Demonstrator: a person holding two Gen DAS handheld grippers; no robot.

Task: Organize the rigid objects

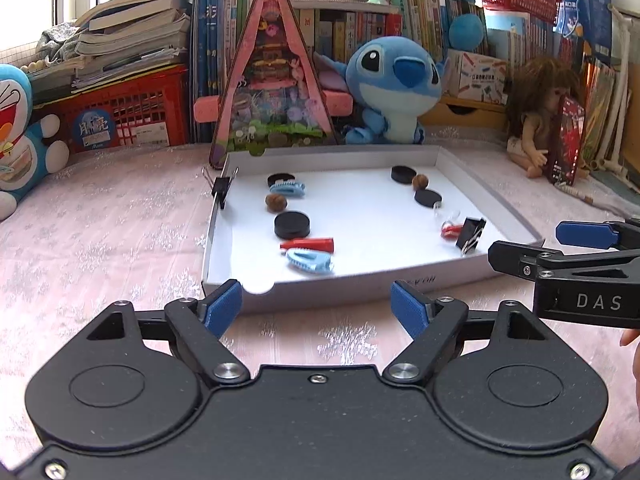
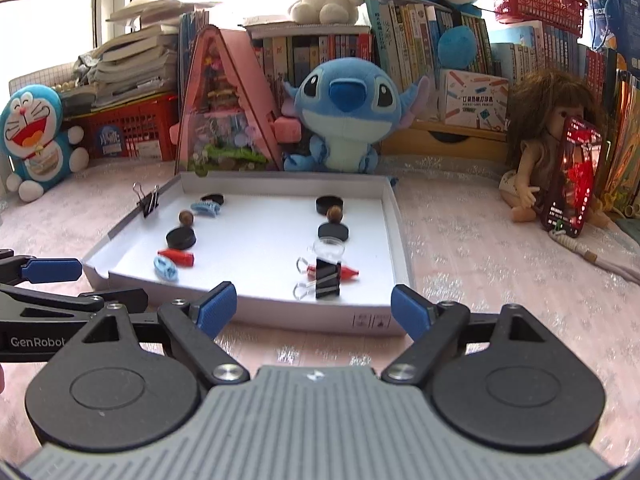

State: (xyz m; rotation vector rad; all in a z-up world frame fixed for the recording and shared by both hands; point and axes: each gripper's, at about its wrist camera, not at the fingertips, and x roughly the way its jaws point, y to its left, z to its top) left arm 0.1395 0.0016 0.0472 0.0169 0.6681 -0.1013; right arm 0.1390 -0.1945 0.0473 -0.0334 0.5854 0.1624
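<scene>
A shallow white box lid (image 1: 492,196) (image 2: 394,220) lies on the pink cloth and holds small objects in two loose columns. On its left side lie black pucks (image 1: 292,225), walnuts (image 1: 276,203), blue hair clips (image 1: 309,261) and a red cone (image 1: 308,244). Its right side holds more pucks (image 2: 333,231), a walnut (image 2: 334,213), a clear small jar (image 2: 329,249), a black binder clip (image 2: 327,279) and a red piece (image 2: 349,273). Another binder clip (image 1: 221,188) is clipped on the lid's left wall. My left gripper (image 1: 316,304) and my right gripper (image 2: 314,306) hover open before the lid's near edge, both with nothing between their fingers.
Behind the lid stand a blue plush (image 1: 394,88), a pink triangular toy house (image 1: 272,80), a doll (image 2: 548,140) with a phone (image 2: 572,176), a red crate (image 1: 132,116), a cat plush (image 2: 36,136) and shelves of books. Pink cloth surrounds the lid.
</scene>
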